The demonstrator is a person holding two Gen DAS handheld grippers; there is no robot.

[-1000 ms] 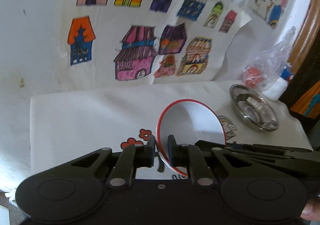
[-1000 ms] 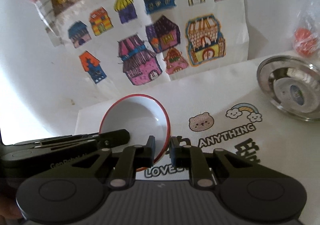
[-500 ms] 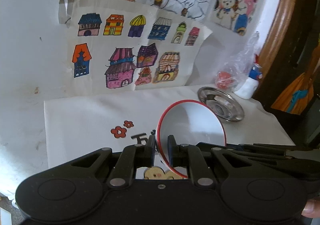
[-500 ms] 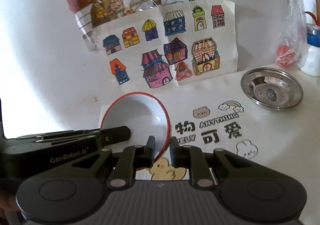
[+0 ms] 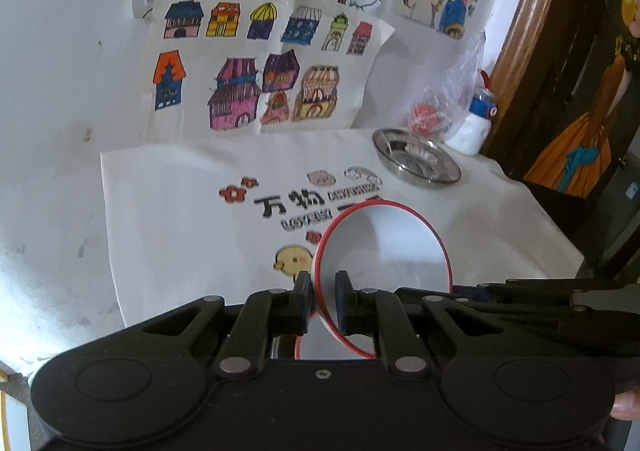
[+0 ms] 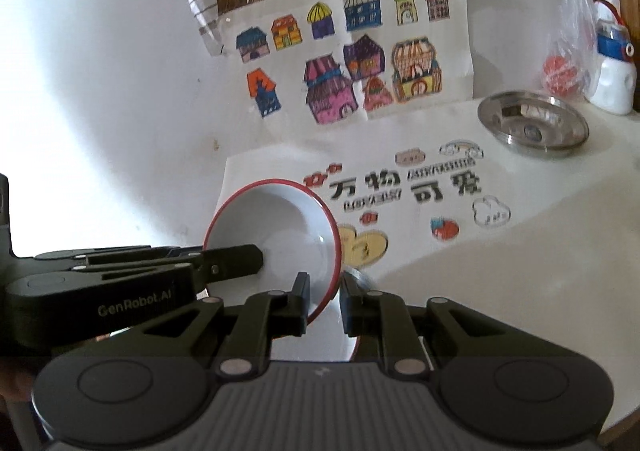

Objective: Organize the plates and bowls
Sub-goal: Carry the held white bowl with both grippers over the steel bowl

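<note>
Above the printed cloth (image 5: 180,219) on the worktop, we hold the red-rimmed bowl (image 5: 384,251) tilted, well short of the steel dish (image 5: 416,161). Our left tool (image 5: 322,297) pinches its rim; our right tool (image 6: 324,303) straddles the opposite rim, contact unclear. Uneven pulls could twist it loose.

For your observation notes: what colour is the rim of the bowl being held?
Red, on a white bowl; the right wrist view shows it best.
</note>
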